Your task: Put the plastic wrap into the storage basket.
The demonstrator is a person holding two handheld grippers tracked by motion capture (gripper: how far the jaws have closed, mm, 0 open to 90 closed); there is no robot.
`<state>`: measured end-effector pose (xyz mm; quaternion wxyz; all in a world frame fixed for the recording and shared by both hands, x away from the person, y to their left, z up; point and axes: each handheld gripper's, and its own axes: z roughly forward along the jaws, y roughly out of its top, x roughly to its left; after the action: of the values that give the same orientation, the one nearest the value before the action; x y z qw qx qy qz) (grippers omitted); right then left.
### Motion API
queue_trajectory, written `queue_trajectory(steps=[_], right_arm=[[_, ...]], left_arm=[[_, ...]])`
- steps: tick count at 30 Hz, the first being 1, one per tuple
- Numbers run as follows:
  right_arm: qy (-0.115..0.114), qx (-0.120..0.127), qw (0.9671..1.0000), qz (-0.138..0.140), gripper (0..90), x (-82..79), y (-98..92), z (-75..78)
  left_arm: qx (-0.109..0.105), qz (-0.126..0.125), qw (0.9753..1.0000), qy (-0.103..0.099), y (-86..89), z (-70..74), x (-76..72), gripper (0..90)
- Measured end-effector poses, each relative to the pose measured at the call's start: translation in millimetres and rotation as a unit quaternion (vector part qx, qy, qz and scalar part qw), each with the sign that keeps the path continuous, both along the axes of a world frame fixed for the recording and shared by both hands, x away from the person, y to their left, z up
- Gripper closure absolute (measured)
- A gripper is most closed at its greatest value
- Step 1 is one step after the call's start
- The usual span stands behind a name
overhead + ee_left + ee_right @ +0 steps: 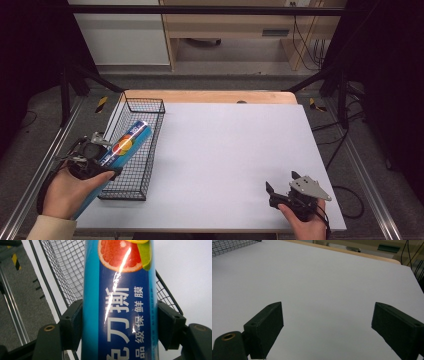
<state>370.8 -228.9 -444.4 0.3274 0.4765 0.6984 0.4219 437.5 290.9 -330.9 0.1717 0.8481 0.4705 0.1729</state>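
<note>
My left gripper (107,150) fingers clamp the cling film box (122,145) over the wire basket (150,107), not yet released; right gripper (282,187) wide open, empty.

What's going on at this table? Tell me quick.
A person works two hand-held claws. The left claw is shut on a blue box of cling film, holding it tilted over the near end of a black wire basket at the left of the white table. The right claw is open over the table's near right corner, holding nothing.
</note>
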Motion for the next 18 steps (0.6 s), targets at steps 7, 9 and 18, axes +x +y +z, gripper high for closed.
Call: queue_trajectory(steps=[7,9,18], right_arm=[[-0.001,-0.001,1.0,-0.001,10.7,-0.2,-0.6,0.1],[0.0,0.001,1.0,-0.001,10.7,-0.1,-0.6,0.1],[0.002,-0.001,1.0,-0.002,10.7,0.2,-0.5,-0.5]], left_arm=[[0.002,0.01,0.9999,0.004,0.2,-2.5,6.5,32.2],[0.003,0.017,0.9998,0.007,2.6,-3.9,9.6,32.2],[0.011,0.023,0.9994,0.021,3.0,-8.2,15.9,32.2]])
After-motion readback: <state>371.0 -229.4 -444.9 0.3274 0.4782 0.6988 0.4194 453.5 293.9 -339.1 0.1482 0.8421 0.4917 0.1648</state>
